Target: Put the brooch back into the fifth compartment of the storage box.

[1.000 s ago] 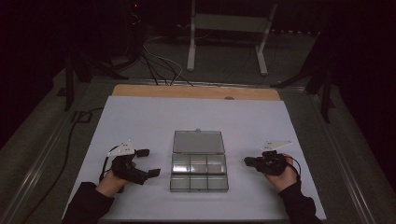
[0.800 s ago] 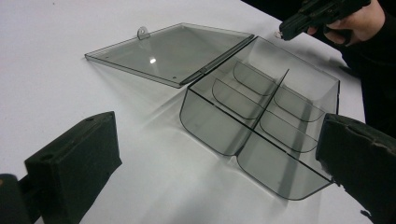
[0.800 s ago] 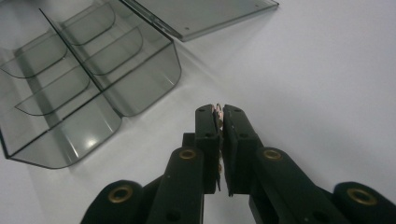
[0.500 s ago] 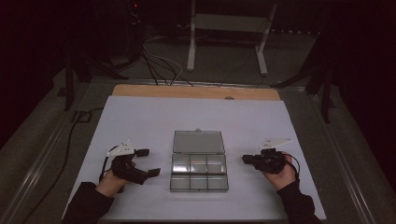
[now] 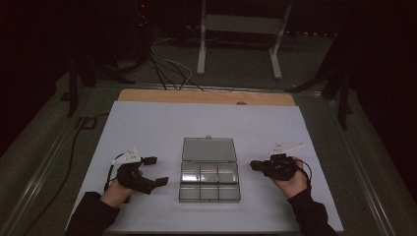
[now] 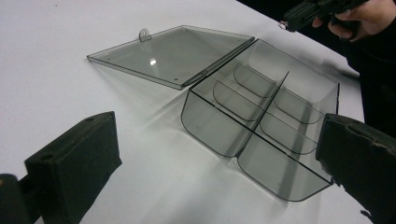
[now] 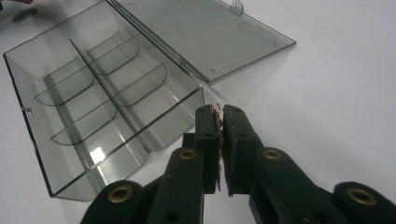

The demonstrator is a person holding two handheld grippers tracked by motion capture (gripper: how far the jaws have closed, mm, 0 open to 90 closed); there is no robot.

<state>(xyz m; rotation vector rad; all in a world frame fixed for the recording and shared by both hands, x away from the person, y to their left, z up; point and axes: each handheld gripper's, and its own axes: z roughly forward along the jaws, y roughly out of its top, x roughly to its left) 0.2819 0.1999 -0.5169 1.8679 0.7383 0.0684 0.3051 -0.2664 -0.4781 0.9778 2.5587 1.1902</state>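
Observation:
A clear plastic compartment box lies open in the middle of the white table, its lid flat behind it. Its several compartments look empty. My left gripper rests left of the box, jaws wide open with nothing between them; in the left gripper view it faces the box's side wall. My right gripper hovers just right of the box, shut. A tiny coppery bit shows pinched at its tips, too small to identify. The right gripper also appears beyond the box.
The white table top has free room around the box. A wooden strip runs along its far edge. Beyond it, a white stand and cables lie on the dark floor.
My right gripper has edged slightly left, closer to the box. The left gripper and the box have not moved.

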